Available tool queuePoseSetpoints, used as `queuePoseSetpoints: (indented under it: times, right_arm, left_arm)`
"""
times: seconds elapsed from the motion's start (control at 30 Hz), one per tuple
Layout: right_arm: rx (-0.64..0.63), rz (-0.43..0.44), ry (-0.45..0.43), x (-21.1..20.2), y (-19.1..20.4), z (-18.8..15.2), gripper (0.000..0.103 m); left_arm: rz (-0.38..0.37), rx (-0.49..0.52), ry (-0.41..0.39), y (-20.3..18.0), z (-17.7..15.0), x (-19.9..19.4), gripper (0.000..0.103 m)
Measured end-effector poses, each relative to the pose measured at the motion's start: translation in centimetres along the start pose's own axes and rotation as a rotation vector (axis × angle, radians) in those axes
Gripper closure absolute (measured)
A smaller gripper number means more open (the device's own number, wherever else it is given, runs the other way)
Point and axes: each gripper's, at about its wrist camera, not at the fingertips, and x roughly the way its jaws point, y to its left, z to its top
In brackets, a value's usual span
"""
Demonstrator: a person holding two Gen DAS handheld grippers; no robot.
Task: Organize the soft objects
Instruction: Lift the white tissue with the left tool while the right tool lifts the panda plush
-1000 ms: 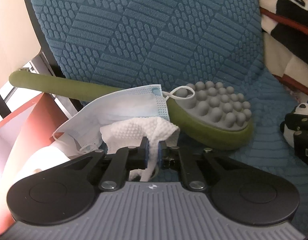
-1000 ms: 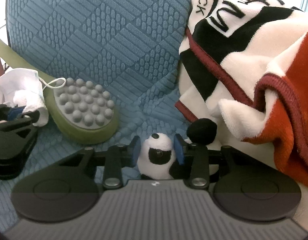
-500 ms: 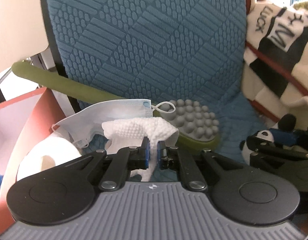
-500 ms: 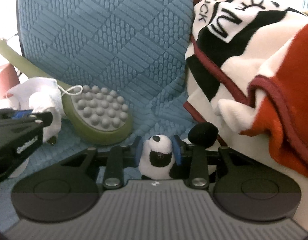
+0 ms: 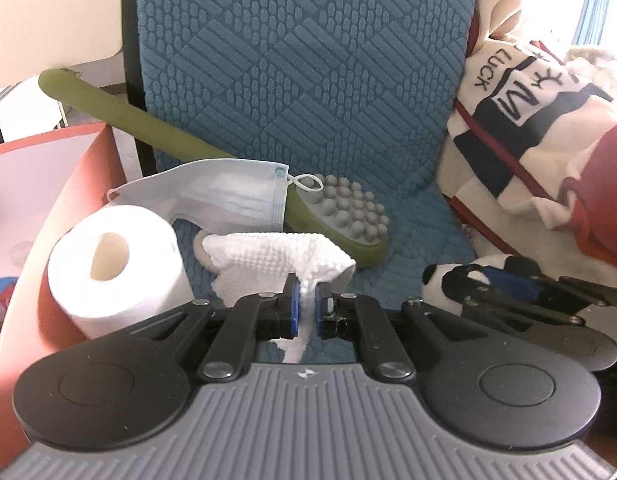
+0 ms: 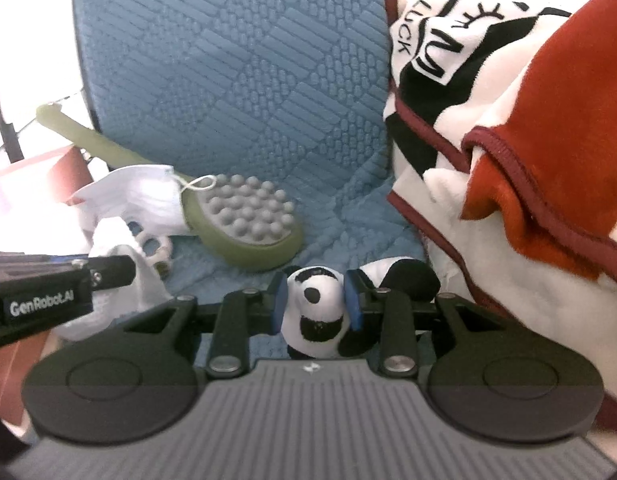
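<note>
Now both pickups look done: the left gripper (image 5: 307,300) is pinched nearly shut on a white embossed cloth (image 5: 284,258), the right gripper (image 6: 315,304) half-closed on a panda plush (image 6: 317,312), both just before the green massage brush (image 5: 348,220). Next, probably carrying them clear.

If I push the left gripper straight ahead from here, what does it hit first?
Probably the green massage brush: its grey nubbed head lies just beyond the left gripper, whose fingers pinch a white textured cloth. Behind the brush is the blue chair cushion. Depth is uncertain.
</note>
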Motion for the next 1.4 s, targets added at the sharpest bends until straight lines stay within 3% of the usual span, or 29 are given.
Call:
queuePoseSetpoints:
  times: [0.8, 1.4]
  right_arm:
    - [-0.041, 0.053, 0.026, -7.5, 3.7, -2.5, 0.069]
    - [-0.014, 0.044, -0.011, -13.6, 6.3, -1.3, 0.069]
  left_arm:
    - [-0.116, -0.065, -0.025, 2.7, -3.2, -9.1, 0.094]
    - [-0.179, -0.123, -0.035, 4.8, -4.1, -15.6, 0.094]
